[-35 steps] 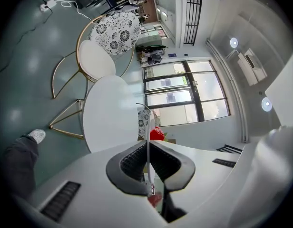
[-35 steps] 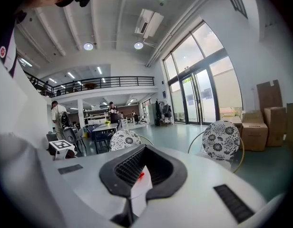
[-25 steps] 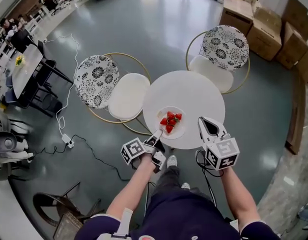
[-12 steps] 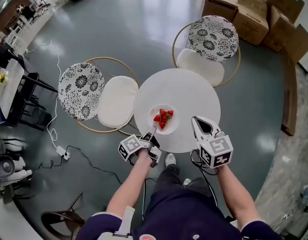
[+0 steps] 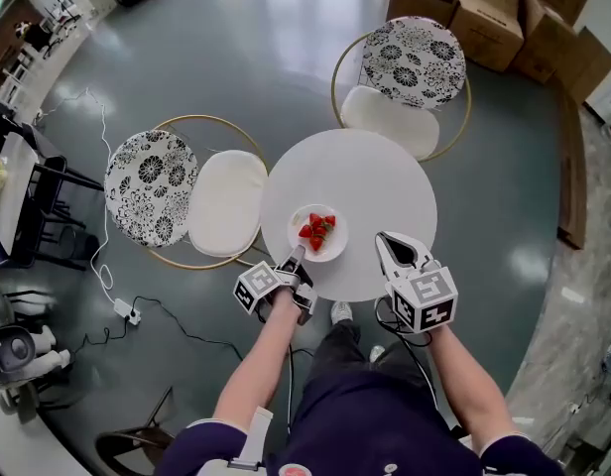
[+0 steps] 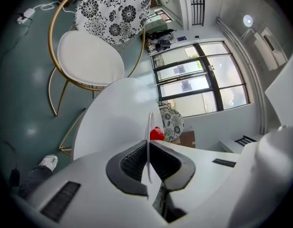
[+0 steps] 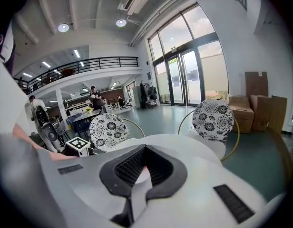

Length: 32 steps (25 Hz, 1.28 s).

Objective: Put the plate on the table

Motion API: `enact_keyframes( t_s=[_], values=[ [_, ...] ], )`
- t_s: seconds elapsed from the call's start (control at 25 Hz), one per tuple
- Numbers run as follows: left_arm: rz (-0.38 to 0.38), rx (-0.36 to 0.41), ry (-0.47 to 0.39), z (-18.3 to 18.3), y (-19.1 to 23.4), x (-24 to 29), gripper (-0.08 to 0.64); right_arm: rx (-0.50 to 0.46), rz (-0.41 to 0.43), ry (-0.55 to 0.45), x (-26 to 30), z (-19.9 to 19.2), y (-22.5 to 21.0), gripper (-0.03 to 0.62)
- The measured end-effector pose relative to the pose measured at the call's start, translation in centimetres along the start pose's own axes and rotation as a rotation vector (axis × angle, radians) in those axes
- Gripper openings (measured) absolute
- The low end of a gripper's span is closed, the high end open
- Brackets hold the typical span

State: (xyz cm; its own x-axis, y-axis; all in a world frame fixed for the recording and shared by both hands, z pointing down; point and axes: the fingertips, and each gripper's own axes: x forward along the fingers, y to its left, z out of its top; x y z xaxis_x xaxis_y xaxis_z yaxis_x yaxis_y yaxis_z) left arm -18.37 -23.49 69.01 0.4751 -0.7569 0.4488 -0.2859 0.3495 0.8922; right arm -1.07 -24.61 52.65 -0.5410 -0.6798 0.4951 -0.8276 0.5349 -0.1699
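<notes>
**Head view.** Left gripper pinches the near rim of the plate. The plate lies straight ahead of its jaws, over the table and close to the edge nearest the person. Strawberries sit heaped on the plate, just beyond the jaw tips. Whether the plate's base touches the table cannot be told here. Right gripper hovers over the near table edge, tips pointing forward, with the plate off to its left and apart from it. Left chair stands to the left of the left gripper. Far chair stands beyond the table, ahead of the right gripper. Boxes sit well ahead and to the right.

**Left gripper view.** Left gripper: jaws nearly together, ribbed pads pressed on either face of the plate rim — seen edge-on as a thin white line between them. One strawberry shows just past the tips, right of that line. The table top spreads ahead on the other side, with the left chair beyond it.

**Right gripper view.** Right gripper: jaws pressed together at the tips, nothing gripped between the pads. The table lies ahead and below. Far chair is ahead to the right, left chair ahead to the left.
</notes>
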Motion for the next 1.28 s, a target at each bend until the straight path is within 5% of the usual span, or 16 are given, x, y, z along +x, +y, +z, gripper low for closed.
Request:
enact_keyframes(
  t_s=[0.68, 1.28],
  values=[
    [0.053, 0.024, 0.023, 0.5, 0.9, 1.2, 0.015, 0.026, -0.013, 0.027, 0.7, -1.0, -0.5, 0.005],
    [0.284, 0.322, 0.088, 0.6, 2.4, 1.4, 0.043, 0.04, 0.001, 0.039, 1.8, -1.0, -0.3, 0.005]
  ],
)
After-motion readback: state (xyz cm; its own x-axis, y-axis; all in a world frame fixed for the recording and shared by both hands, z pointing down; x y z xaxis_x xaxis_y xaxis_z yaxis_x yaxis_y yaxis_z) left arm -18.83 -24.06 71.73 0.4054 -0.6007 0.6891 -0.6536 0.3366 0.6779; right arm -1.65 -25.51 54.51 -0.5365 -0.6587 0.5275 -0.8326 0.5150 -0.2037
